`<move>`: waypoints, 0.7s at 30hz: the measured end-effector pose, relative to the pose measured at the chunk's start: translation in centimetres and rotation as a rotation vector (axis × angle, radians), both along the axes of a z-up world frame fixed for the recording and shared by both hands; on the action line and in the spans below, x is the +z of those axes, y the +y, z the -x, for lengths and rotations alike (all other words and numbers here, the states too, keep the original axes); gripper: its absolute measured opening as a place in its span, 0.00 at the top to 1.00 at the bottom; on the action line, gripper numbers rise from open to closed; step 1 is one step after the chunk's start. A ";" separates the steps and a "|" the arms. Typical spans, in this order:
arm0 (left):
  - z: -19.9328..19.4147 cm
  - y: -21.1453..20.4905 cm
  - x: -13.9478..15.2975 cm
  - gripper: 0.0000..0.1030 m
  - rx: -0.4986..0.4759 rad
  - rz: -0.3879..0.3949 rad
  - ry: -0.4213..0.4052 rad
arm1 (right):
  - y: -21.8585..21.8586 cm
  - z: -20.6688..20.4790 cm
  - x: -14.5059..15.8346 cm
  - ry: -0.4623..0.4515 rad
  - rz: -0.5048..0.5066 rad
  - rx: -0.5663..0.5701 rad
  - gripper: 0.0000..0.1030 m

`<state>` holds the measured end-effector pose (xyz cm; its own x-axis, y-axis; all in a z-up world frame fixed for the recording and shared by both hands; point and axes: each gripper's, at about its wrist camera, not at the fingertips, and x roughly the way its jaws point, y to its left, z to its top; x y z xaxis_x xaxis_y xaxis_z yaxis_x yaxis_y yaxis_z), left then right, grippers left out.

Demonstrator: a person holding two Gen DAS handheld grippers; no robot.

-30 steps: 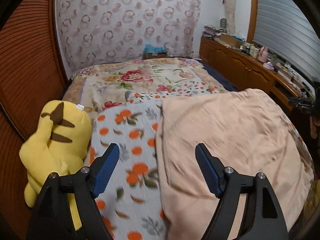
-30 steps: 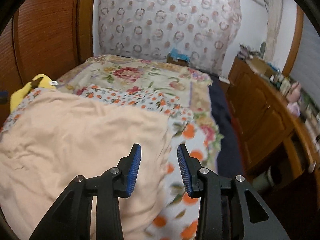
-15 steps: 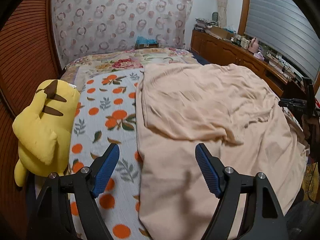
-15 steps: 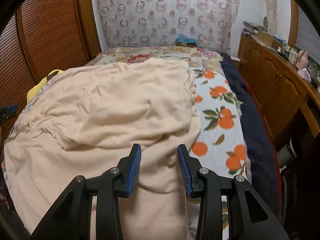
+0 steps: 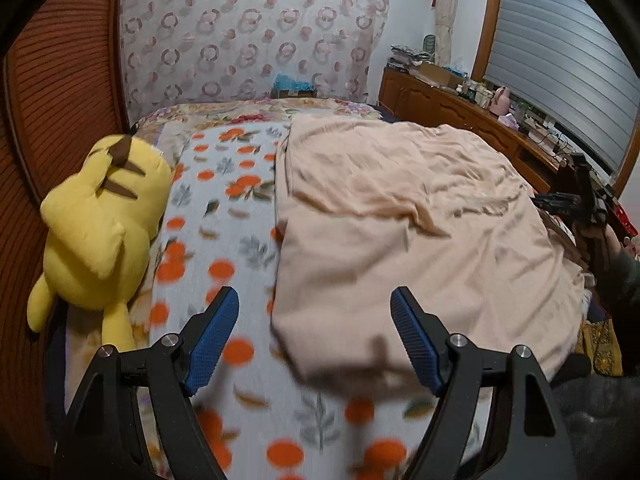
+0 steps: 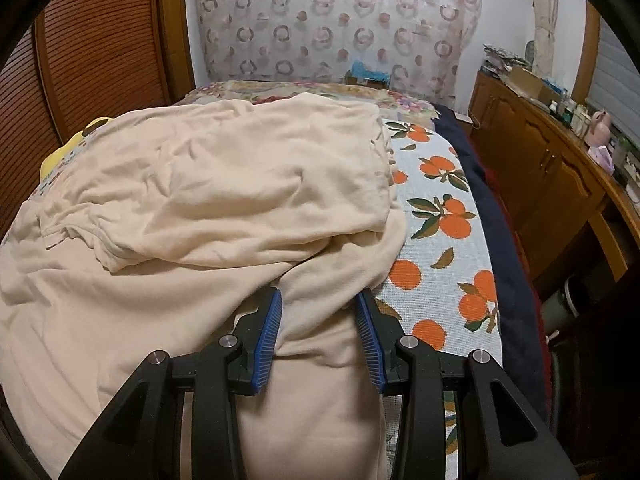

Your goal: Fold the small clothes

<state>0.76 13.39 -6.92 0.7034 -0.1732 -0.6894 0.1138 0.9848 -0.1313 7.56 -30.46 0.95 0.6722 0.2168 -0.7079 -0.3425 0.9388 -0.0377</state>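
A peach-coloured garment (image 5: 400, 232) lies spread on the bed, its far half folded back over the near half; it also shows in the right wrist view (image 6: 208, 208). My left gripper (image 5: 316, 340) is wide open and empty above the garment's near left corner. My right gripper (image 6: 318, 336) is partly open, its blue pads on either side of a ridge of the garment's near right edge, not pinching it. The right gripper also shows at the far right of the left wrist view (image 5: 576, 200).
An orange-print sheet (image 5: 224, 216) covers the bed. A yellow plush toy (image 5: 100, 224) lies at the left edge by the wooden wall. A wooden cabinet (image 6: 552, 176) with clutter runs along the right. A patterned curtain (image 5: 248, 40) hangs behind the bed.
Both grippers have pulled back toward the near edge of the bed. The garment's far half now lies folded over the near half. Both grippers' jaw widths look unchanged.
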 end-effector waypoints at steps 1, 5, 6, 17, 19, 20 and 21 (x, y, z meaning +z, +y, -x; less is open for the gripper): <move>0.7 0.2 -0.3 0.23 -0.002 0.007 0.008 | -0.1 0.1 0.2 0.000 0.000 0.000 0.61; 2.2 0.6 -1.6 0.26 -0.025 0.042 0.035 | -0.2 0.2 0.3 0.000 0.000 0.002 0.61; 2.1 0.6 -1.9 0.36 -0.029 0.048 0.050 | -0.2 0.2 0.3 0.000 0.000 0.002 0.61; -0.1 0.0 -3.0 0.86 -0.076 0.076 0.074 | 0.0 0.1 0.1 0.000 0.000 0.004 0.61; 0.6 -0.1 -2.1 0.92 -0.072 0.066 0.066 | 0.0 0.1 0.1 0.000 0.000 0.004 0.61; 0.9 0.0 -1.5 0.92 -0.065 0.065 0.064 | 0.0 0.1 0.1 0.000 0.000 0.004 0.61; 1.4 0.1 -0.8 0.92 -0.062 0.059 0.059 | -0.1 0.2 0.2 0.000 0.000 0.004 0.61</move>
<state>-0.64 13.46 -7.68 0.6487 -0.2571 -0.7163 0.1649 0.9663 -0.1975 7.40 -30.52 1.12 0.6715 0.2196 -0.7077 -0.3464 0.9373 -0.0378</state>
